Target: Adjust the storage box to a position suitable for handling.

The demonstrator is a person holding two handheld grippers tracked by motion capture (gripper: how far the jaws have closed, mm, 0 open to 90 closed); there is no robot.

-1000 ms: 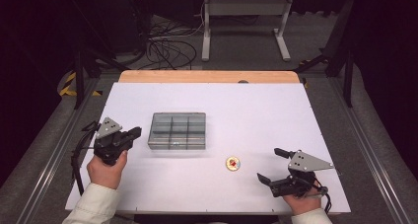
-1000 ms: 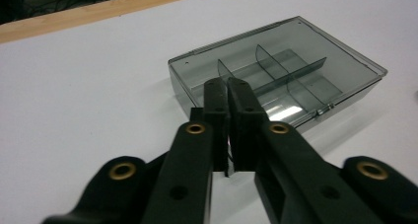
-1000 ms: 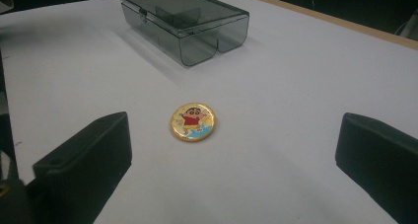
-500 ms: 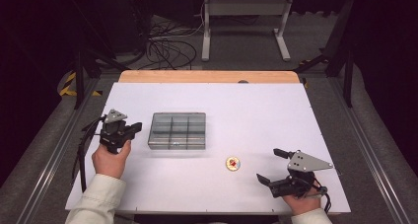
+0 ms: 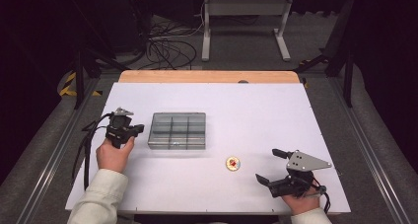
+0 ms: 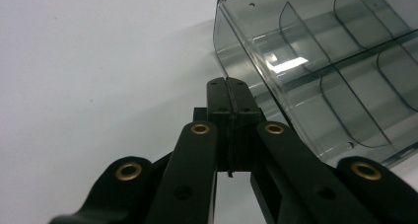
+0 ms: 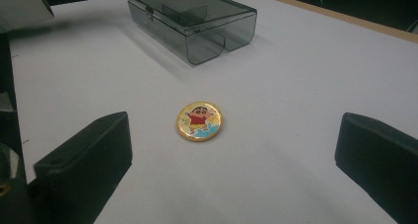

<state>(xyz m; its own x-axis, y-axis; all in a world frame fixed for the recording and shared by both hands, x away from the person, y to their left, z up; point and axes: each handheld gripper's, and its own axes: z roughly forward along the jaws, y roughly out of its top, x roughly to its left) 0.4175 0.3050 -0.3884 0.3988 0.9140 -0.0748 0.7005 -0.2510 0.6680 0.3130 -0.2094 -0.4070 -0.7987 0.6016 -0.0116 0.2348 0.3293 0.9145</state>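
Observation:
A smoky clear compartment box [image 5: 178, 130] with its lid down sits left of the table's middle. My left gripper [image 5: 139, 129] is shut and empty, its tips just left of the box's left wall [image 6: 246, 66]; in the left gripper view the jaws meet at the left gripper's tips [image 6: 229, 83]. A round yellow cartoon badge [image 5: 232, 163] lies flat on the white table. My right gripper [image 5: 268, 166] stands open to the right of the badge [image 7: 199, 121], which lies ahead of its jaws and apart from them. The box [image 7: 192, 21] lies beyond the badge.
The white table top [image 5: 256, 115] has a wooden strip [image 5: 207, 76] along its far edge. Cables [image 5: 167, 51] and a metal stand [image 5: 244, 21] lie on the dark floor beyond. A white sleeve [image 5: 98, 197] covers the left forearm.
My left gripper has moved right and away from me, up to the box's left side. The right gripper, the badge and the box have stayed put.

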